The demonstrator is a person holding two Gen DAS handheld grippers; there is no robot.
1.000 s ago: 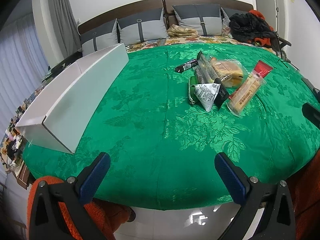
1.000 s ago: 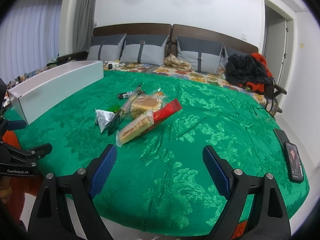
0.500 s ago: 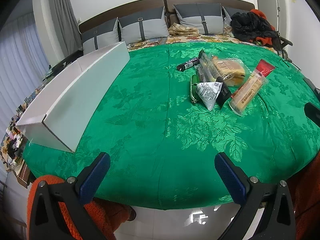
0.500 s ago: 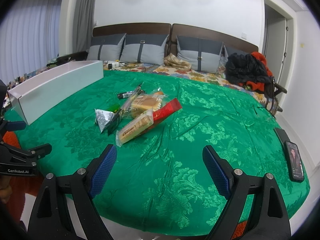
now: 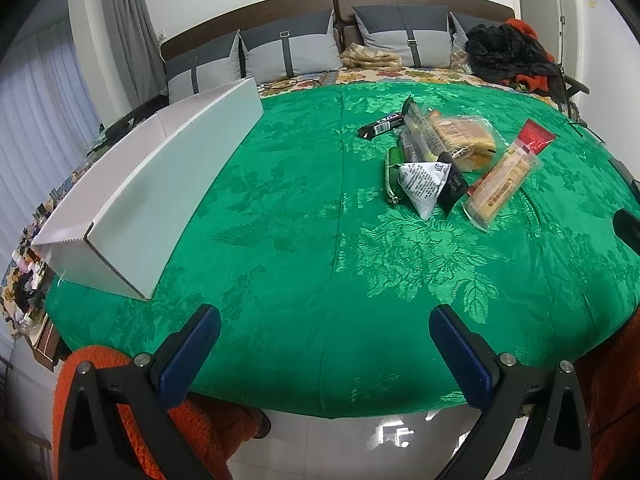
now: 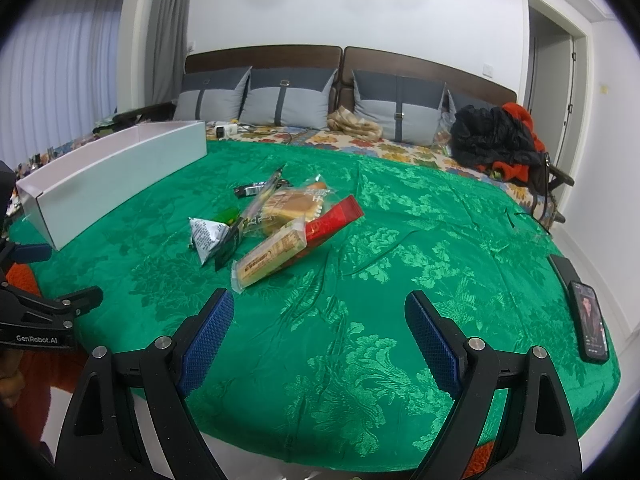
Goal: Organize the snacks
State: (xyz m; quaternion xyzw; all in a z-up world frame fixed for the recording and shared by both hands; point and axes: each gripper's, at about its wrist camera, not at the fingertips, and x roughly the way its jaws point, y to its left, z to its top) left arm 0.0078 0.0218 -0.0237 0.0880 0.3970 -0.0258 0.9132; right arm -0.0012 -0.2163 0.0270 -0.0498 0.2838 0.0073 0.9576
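Both grippers, left gripper (image 5: 324,344) and right gripper (image 6: 320,328), hang with blue-padded jaws wide apart (holding nothing) over the near edge of the green brocade bedspread (image 5: 280,248). Farther off lies a pile of wrapped snacks (image 5: 444,160); the long white cardboard box (image 5: 160,188) sits far left.

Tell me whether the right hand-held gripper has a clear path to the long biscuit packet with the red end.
Probably yes: the right hand-held gripper is open, and only bare green bedspread lies before the long biscuit packet with the red end.
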